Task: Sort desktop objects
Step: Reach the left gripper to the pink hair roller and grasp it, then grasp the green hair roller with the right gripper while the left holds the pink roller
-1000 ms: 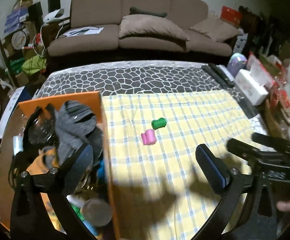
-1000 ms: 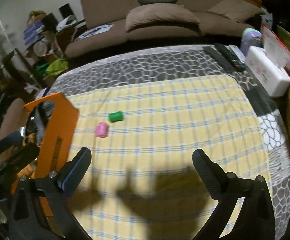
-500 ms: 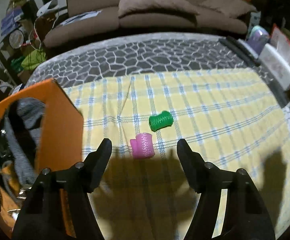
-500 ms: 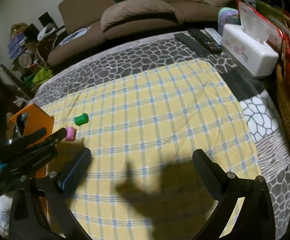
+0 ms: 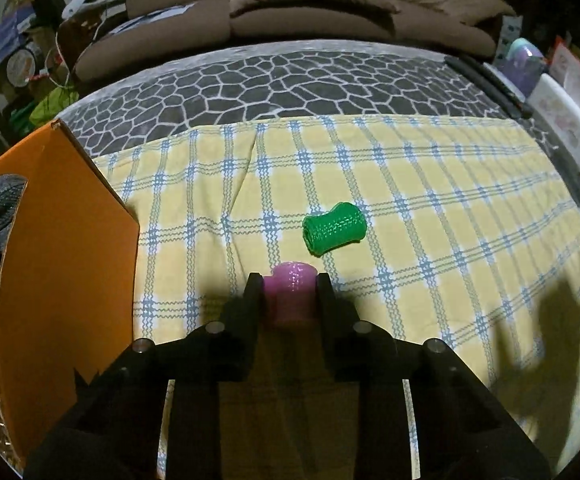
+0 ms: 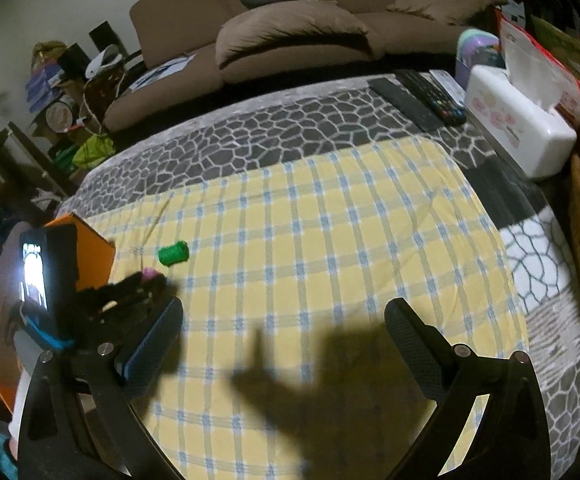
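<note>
The left tongs (image 5: 290, 292), spread wide over the orange box (image 5: 65, 264) a second ago, are closing around the pink spool (image 5: 290, 292), just beside the green spool (image 5: 333, 229). Pickup looks imminent. The right tongs (image 6: 281, 340) hang spread, empty.

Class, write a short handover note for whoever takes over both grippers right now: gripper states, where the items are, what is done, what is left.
Left gripper: jaws closing around the pink spool, which sits between the fingers on the yellow checked cloth.
Right gripper: open, empty, above the cloth.
Green spool: lying on the cloth just beyond the pink one.
Orange box: at the cloth's left edge, already holding items.
Done: pink spool reached.
Left: probably lift it into the box, then the green spool.
</note>
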{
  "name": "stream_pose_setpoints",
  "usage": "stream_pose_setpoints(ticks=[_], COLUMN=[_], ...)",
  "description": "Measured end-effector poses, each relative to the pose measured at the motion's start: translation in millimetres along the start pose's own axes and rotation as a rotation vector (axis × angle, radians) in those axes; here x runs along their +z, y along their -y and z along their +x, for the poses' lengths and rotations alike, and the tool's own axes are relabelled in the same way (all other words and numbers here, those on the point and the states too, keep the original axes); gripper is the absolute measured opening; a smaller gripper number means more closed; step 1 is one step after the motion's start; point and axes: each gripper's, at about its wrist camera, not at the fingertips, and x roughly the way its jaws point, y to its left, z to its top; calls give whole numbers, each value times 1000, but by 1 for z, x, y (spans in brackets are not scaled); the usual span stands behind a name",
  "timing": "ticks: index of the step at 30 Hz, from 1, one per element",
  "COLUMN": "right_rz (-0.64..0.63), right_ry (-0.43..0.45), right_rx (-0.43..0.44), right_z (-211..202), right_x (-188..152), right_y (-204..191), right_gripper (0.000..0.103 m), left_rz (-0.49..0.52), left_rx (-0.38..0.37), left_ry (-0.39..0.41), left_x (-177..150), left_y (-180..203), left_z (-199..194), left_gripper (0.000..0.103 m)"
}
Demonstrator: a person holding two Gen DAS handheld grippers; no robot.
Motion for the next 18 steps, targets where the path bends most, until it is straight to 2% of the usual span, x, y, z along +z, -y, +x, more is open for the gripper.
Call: stream_pose_setpoints(ticks=[5, 10, 14, 18], right_rz=[-14, -61, -105, -159], right_ry=[13, 19, -10, -21], right_rx=[16, 26, 13, 13], right_z=[13, 37, 61, 80], right_x=[11, 18, 17, 16], right_y=[-14, -33, -46, -63], right_gripper=[102, 102, 99, 97], left_rz=[-35, -30, -17, -34], left_rx=[-71, -137, -144, -136], left_ry=[36, 123, 192, 220], left_x=[1, 3, 3, -4], left_y=[-8, -20, -41, -66], left_z=[-26, -84, -128, -151], left_gripper=[23, 23, 23, 23])
